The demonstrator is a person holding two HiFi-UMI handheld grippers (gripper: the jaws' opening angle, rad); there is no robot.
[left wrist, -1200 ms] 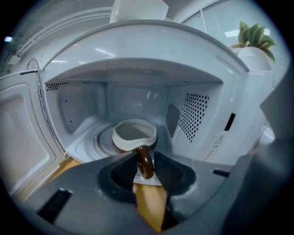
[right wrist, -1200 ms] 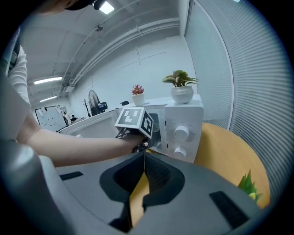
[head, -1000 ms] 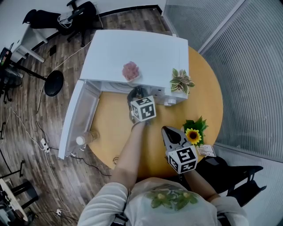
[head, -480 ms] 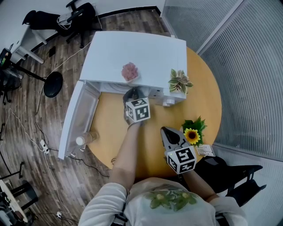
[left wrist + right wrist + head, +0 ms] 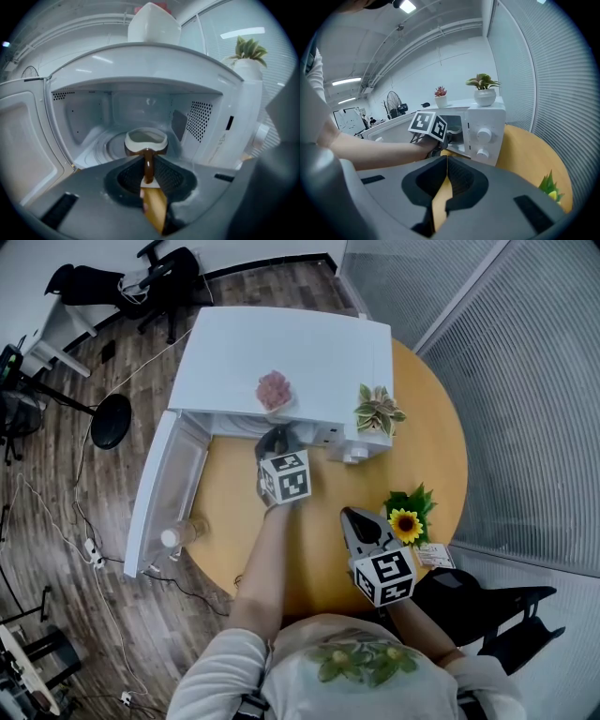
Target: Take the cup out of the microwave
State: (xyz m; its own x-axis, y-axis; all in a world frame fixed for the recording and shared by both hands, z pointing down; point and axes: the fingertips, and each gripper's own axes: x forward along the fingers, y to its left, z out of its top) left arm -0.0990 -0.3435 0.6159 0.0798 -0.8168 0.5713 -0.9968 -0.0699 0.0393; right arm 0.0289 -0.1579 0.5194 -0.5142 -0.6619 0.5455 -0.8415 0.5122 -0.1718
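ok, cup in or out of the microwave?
In. The cup stands upright on the turntable inside the microwave, door open, with the left claw shut on its handle.

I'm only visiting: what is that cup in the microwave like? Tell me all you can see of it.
The cup is a small mug, glossy brown outside with a pale cream rim and lining, ceramic by its look. It stands upright in the open microwave, over the front of the round turntable. Its brown handle points outward, and the left gripper is closed on it. Its contents, and whether it is lifted, cannot be told.
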